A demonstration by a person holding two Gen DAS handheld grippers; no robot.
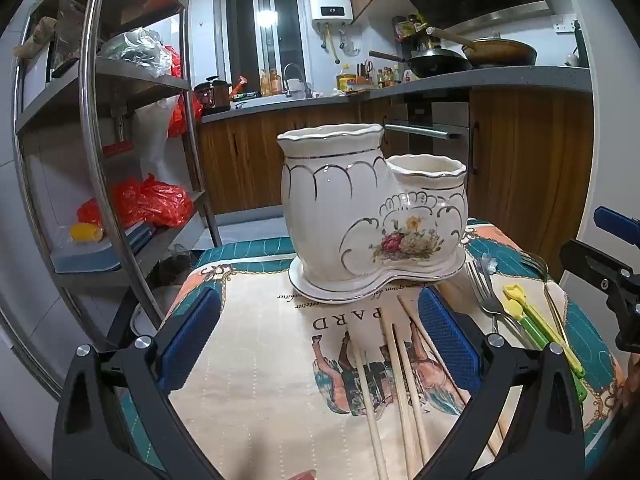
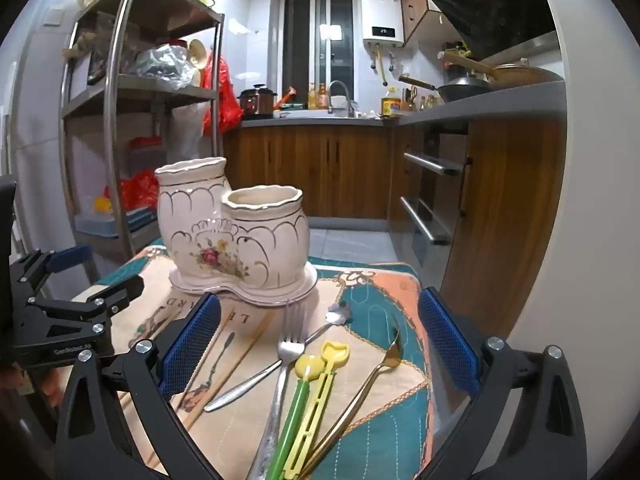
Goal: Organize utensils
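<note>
Porcelain, glossy and cream-white, forms the double utensil holder (image 1: 372,216) in the left wrist view: two scalloped-rim pots, one tall, one short, joined on a matching saucer, with gilt arcs and a painted rose spray. It stands on a quilted printed tablecloth (image 1: 256,364). The left gripper (image 1: 318,340) hangs over the cloth with its blue ribbed pads spread wide, nothing pinched; pale wooden chopsticks (image 1: 394,384) lie between the jaws. To their right rest a steel fork (image 1: 482,292) and a yellow-green plastic utensil (image 1: 532,320).

In the right wrist view the same holder (image 2: 240,240) sits further back on the cloth (image 2: 384,436). The right gripper (image 2: 318,340) is likewise spread and empty. Between its fingers lie the steel fork (image 2: 286,360), a flower-ended steel spoon (image 2: 280,356), a gold-toned spoon (image 2: 370,384), and slim yellow and green plastic pieces (image 2: 308,408).
</note>
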